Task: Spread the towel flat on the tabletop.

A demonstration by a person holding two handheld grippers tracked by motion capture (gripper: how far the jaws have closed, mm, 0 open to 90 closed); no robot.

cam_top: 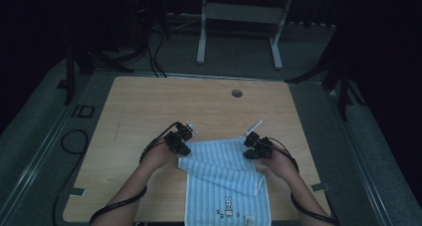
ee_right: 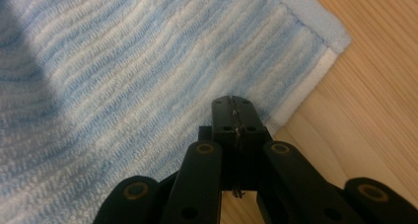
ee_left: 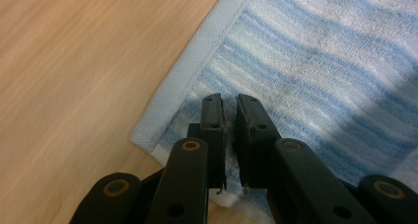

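The left gripper (ee_left: 229,103) hangs over the near-left corner of a light-blue-and-white striped terry towel (cam_top: 226,181), its jaws standing a narrow slit apart with nothing visibly pinched between them; whether the tips brush the pile is hard to tell from the blurred left gripper view. The right gripper (ee_right: 233,101) has its jaws pressed fully together, empty, poised just inside the towel's opposite corner, where the plain hemmed edge meets the pale wooden tabletop (cam_top: 149,101). In the high view the left gripper (cam_top: 180,142) and the right gripper (cam_top: 255,147) sit at the two far corners of the cloth, one held in each of the person's hands. The towel lies at the near middle of the table, partly folded, with one layer doubled diagonally over the rest and its lower end, marked with a small rabbit print, hanging toward the table's near edge. It is likely light, soft and limp, so it will sag and crease rather than hold any shape, and the looped pile should give a good grip. The best hold is probably at the hemmed corners, where the fabric is denser.
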